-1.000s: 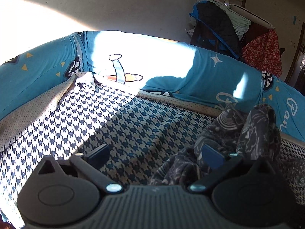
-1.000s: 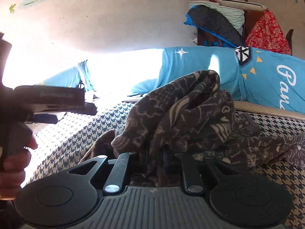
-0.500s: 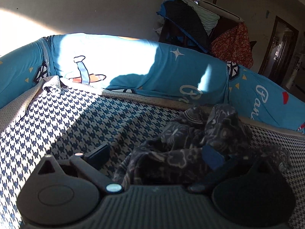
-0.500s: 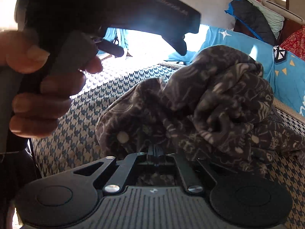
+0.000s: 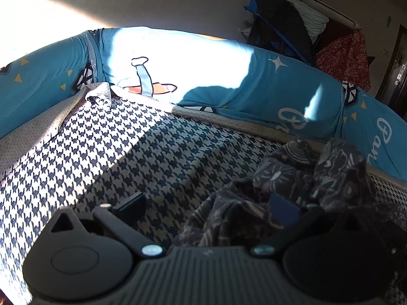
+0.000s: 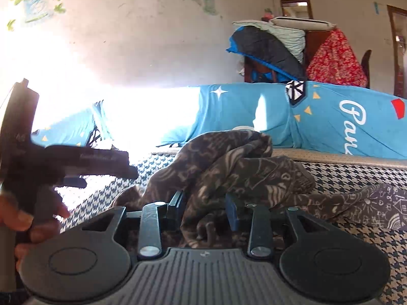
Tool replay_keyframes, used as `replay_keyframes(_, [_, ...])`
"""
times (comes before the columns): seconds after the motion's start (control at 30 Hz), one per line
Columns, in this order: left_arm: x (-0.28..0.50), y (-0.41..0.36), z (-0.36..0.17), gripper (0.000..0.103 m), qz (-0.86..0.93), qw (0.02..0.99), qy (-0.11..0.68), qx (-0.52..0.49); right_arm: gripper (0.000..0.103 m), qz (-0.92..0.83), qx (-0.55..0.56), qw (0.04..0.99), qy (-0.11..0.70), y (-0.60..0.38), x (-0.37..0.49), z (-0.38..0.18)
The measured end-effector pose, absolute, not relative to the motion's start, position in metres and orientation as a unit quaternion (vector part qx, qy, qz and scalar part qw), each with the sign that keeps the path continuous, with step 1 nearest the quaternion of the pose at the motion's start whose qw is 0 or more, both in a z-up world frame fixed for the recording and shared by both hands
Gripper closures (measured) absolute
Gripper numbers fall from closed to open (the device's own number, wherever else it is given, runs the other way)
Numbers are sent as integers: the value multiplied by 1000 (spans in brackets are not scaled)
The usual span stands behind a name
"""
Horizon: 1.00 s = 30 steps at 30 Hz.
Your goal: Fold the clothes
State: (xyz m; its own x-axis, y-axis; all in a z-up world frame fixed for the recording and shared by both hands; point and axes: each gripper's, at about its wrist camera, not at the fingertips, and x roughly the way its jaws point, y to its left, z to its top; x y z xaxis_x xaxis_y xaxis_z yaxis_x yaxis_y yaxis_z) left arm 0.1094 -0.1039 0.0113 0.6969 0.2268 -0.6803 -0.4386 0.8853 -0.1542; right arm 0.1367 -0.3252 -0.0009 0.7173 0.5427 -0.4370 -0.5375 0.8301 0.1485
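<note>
While most of the white script on the blue cushions (image 6: 330,117) runs out of view, "Pan" can be read on the right-hand one; lettering on the left tool's handle is too blurred to read. These cushions wall the far edge of the bed, and a beige dotted sheet (image 5: 33,132) is turned up along its left edge. Between them the houndstooth cover (image 5: 132,147) lies bare and flat across the left half, part sunlit, part shaded. A dark patterned garment (image 6: 229,167) sits crumpled on the right half, near the far cushions. Left tool (image 5: 211,208) stands wide, its right finger (image 5: 285,209) against the garment's folds, gripping nothing. Right tool (image 6: 206,209) has just been opening; its jaws stand partly apart with a hanging fold of the garment between them, no longer pinched.
</note>
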Motion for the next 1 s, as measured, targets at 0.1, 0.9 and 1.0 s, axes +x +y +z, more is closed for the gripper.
replay_keyframes(0.1, [110,-104,10,0,181,908,347,-151,69,277,51,928,245,-329,151,6])
replay_keyframes(0.9, [102,-71,19,0,211,900,341,-169,95,320,38,910,261,-291,159,-12])
replay_keyframes(1.0, [97,-69,24,0,205,905,329,-177,96,354,13,901,250,-289,141,-8])
